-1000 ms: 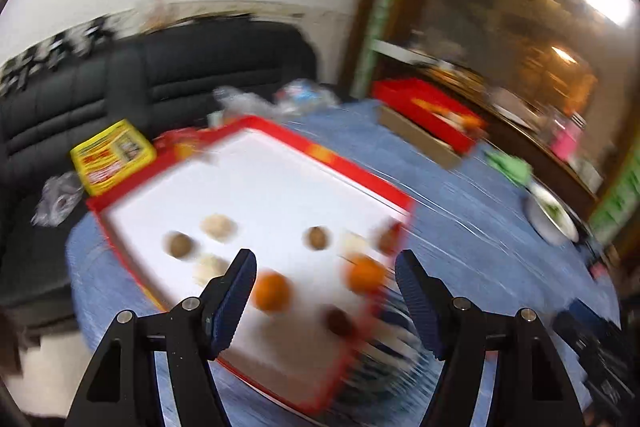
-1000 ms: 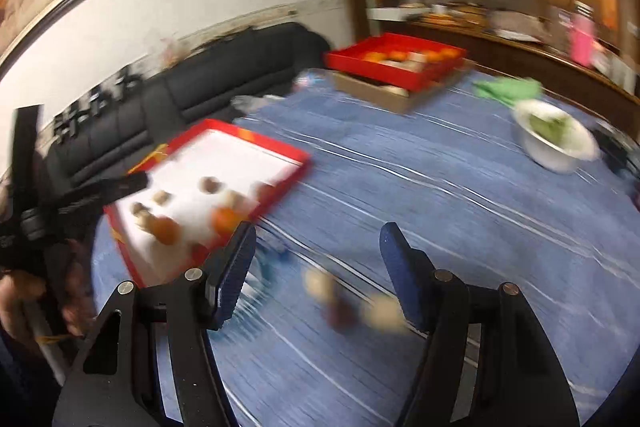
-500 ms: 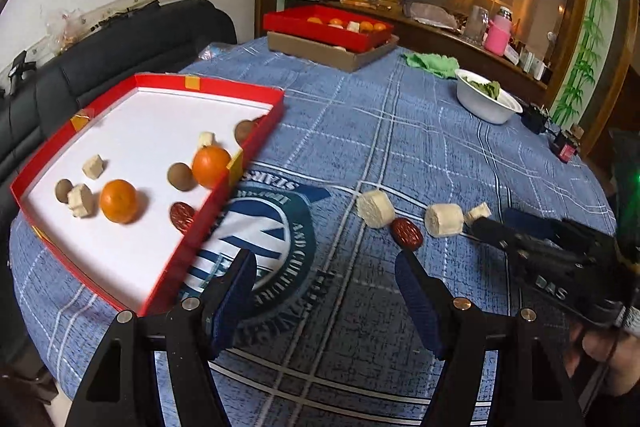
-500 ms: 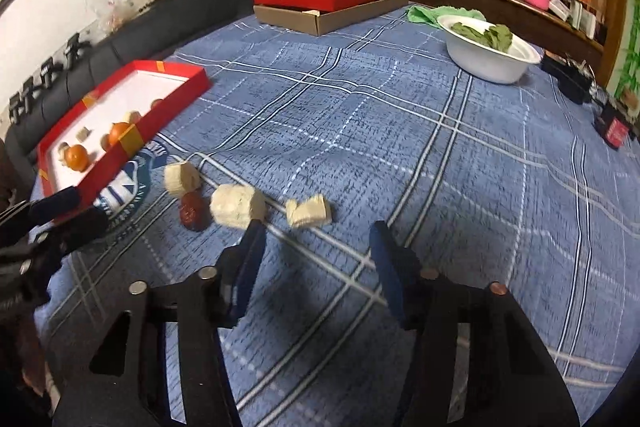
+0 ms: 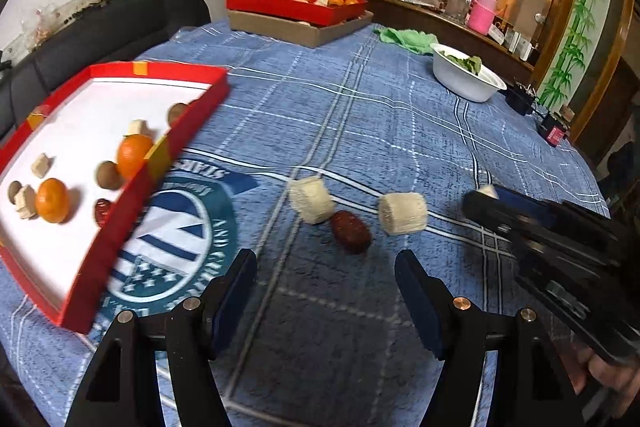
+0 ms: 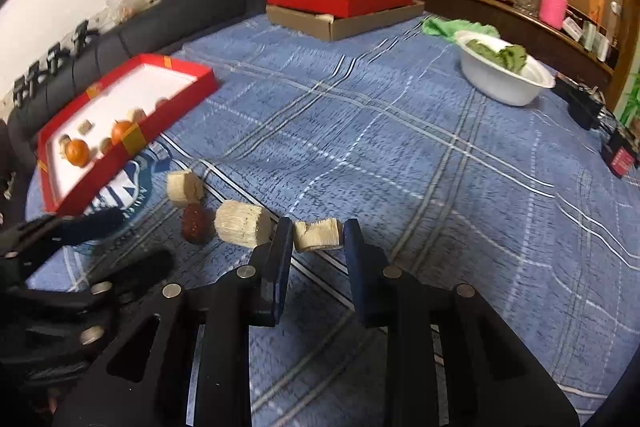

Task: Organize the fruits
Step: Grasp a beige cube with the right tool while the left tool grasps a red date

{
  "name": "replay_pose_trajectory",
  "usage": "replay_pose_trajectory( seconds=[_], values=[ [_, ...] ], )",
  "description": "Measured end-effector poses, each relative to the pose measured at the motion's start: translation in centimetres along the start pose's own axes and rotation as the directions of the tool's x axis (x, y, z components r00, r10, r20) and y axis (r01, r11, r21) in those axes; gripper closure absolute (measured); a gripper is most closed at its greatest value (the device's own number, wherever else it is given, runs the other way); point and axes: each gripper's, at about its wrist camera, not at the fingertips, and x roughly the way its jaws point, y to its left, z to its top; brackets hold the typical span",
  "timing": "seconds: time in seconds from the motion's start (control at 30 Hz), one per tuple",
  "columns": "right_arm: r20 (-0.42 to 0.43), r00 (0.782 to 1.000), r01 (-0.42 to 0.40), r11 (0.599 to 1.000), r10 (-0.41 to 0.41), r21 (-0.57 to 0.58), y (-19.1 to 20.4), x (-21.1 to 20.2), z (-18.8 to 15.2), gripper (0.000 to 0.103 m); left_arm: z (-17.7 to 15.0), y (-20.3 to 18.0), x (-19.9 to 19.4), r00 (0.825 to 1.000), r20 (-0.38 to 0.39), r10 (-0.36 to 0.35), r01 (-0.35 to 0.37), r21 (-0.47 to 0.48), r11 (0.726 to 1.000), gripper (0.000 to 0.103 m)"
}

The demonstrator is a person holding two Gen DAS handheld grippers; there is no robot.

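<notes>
Right gripper (image 6: 317,235), lower centre of the right wrist view: jaws closing on a small pale cut chunk (image 6: 319,235), the piece lying squarely between the two blue pads, long axis running crosswise from pad to pad, flat cut faces toward each pad. Contact on the right-hand pad looks made; on the left-hand pad a sliver of gap may remain, hard to tell. Probably a grasp in its last instant, with a lift to follow. Same chunk in the left wrist view only as a pale tip (image 5: 487,191) at the nose of the dark right gripper (image 5: 480,201), right of centre. Left gripper (image 5: 325,269), bottom centre of its own view: jaws wide apart, nothing between them, hanging over the blue checked tablecloth (image 5: 380,115). Just beyond its fingertips, toward frame centre, a dark red date (image 5: 350,231), long axis slanting from upper left to lower right, flanked by two pale cylindrical pieces, one (image 5: 312,199) touching it on the upper left, the other (image 5: 402,213) just beside it on the right, lying on its side with axis roughly left to right. Date nearer the left gripper than the right, and nearly centred ahead of the open jaws: likely the left hand's next target. Red tray (image 5: 132,195) with white floor at the left of the frame, holding two mandarins, brown round fruits and small pale chunks: the likely destination, far nearer the left hand. White bowl (image 5: 468,83) of greens at upper right, well apart.
</notes>
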Motion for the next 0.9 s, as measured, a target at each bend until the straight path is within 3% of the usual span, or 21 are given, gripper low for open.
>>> replay_pose_trajectory(
  seconds=[0.17,0.37,0.5,0.9],
  values=[
    [0.042,0.999,-0.022,0.999,0.02,0.047,-1.2,-2.4,-1.0,0.078,0.9,-0.6,1.6,0.998,-0.036,0.049,-0.05,-0.029,0.998,0.051],
    [0.075,0.996,-0.062,0.996,0.057,0.068,-1.8,-3.2,-1.0,0.078,1.5,-1.2,2.4,0.995,-0.033,0.094,-0.095,-0.034,0.995,0.058],
    [0.08,0.994,-0.075,0.995,0.07,0.065,-1.6,-3.4,-1.1,0.078,1.6,-1.0,2.5,0.992,-0.024,0.121,-0.122,-0.03,0.992,0.086],
    [0.081,0.995,-0.064,0.997,0.06,0.05,-0.3,-4.9,-2.1,0.078,-1.6,0.0,-1.6,0.999,0.003,-0.043,0.043,-0.037,0.998,0.086]
  ],
)
